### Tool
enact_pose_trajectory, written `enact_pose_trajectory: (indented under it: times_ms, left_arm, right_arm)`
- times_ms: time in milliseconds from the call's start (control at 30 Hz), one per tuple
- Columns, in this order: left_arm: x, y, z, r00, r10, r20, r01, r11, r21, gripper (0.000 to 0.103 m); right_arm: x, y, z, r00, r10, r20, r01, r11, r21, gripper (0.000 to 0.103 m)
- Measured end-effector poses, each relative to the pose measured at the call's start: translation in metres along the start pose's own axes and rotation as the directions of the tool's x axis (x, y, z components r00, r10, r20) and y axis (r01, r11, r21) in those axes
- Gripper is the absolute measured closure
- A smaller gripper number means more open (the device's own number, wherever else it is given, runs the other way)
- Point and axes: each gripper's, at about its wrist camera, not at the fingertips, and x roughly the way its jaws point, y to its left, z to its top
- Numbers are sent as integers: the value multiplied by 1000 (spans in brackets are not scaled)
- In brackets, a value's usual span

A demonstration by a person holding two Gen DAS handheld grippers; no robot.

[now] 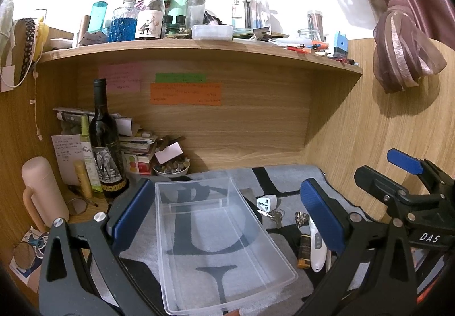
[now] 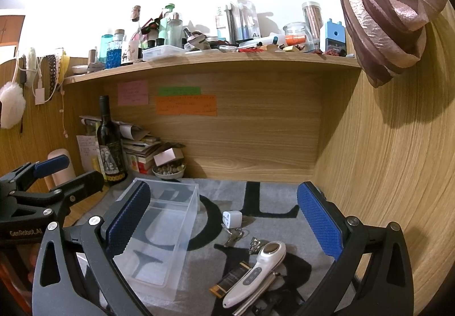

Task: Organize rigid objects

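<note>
While both claws hover spread and empty above the grey mat with black lettering point(image 2: 273, 196) on the tabletop, your right claw point(image 2: 224, 219) sits over the loose items and your left claw point(image 1: 227, 216) straddles the clear rectangular plastic bin point(image 1: 221, 245).

Nearest the right claw, low between its blue pads, lies the white handheld device with a row of buttons point(image 2: 256, 273), its long axis running diagonally from lower left to upper right, head end away from you. Touching its left flank is a small dark brown and amber tube point(image 2: 230, 279) on much the same diagonal. Thin metal rods peek out beneath the device; what they are cannot be told.

A little farther lie a patterned shell-like piece point(image 2: 255, 244), then a bunch of silver keys point(image 2: 234, 233), then a white cube-shaped travel plug adapter point(image 2: 231, 218) just beside the keys.

The bin stands to the left of all these, empty, its long axis pointing away from you.

Judgement: the right claw is the nearer one for the device, so turn the wrist until the pads close across the diagonal.

Beyond, against the wooden back panel, stand a dark wine bottle with an elephant label point(image 2: 109, 145) and a small bowl of pebbles point(image 2: 168, 171).
</note>
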Motion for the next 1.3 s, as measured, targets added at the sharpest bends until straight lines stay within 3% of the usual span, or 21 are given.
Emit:
enact_pose_trajectory:
  times_ms: [1067,1300]
  left_arm:
    - [10,0,1,1000,-19,-18,19,1000,-2,0]
    - [18,3,-1,998,-40,-52,41,999,3,0]
  right_arm:
    - [2,3,-3,1000,-13,-5,13,1000,-25,0]
    - [13,3,-2,1000,-5,-14,5,1000,-22,0]
